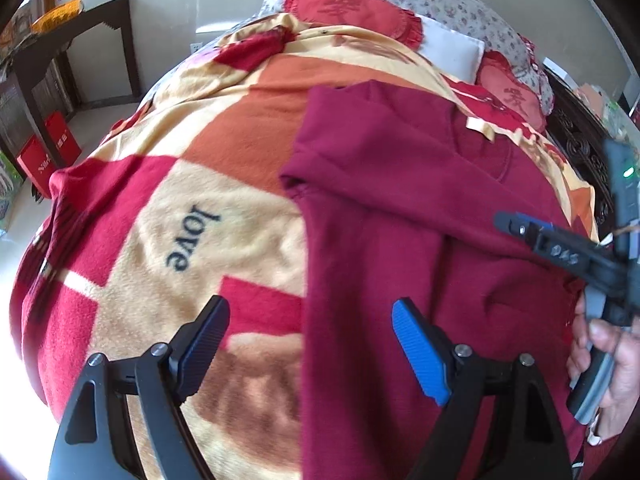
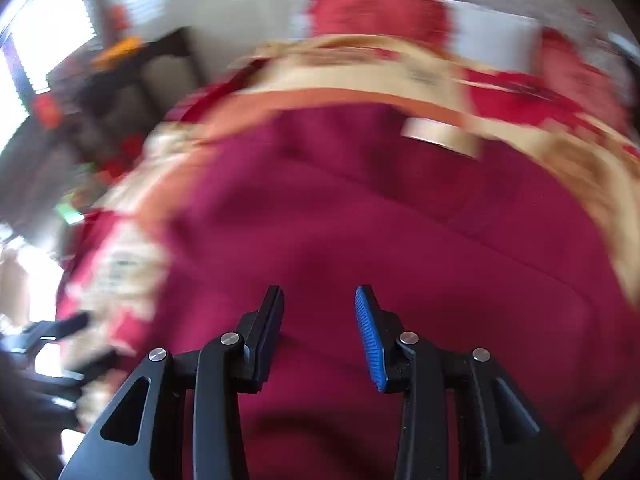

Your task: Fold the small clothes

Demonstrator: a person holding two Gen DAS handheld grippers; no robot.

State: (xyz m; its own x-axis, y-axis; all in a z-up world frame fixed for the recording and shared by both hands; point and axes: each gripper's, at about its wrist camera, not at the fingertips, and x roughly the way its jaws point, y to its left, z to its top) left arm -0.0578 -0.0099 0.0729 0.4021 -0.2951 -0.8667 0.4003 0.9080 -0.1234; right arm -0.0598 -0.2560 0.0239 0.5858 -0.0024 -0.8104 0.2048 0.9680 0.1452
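Note:
A maroon shirt point(image 1: 400, 208) lies on a checked red, orange and cream blanket point(image 1: 200, 200), partly folded, with a cream neck label point(image 1: 482, 128) showing. My left gripper point(image 1: 310, 324) is open and empty, just above the shirt's left edge near its lower part. My right gripper point(image 2: 320, 320) is open and empty over the middle of the shirt point(image 2: 360, 220); that view is motion-blurred. The right gripper also shows in the left wrist view point(image 1: 520, 228) at the right, over the shirt, held by a hand.
The blanket covers a bed with red round cushions point(image 1: 352, 8) and a white pillow point(image 1: 452, 52) at the head. A dark wooden table point(image 1: 60, 60) and red boxes point(image 1: 48, 152) stand on the floor to the left.

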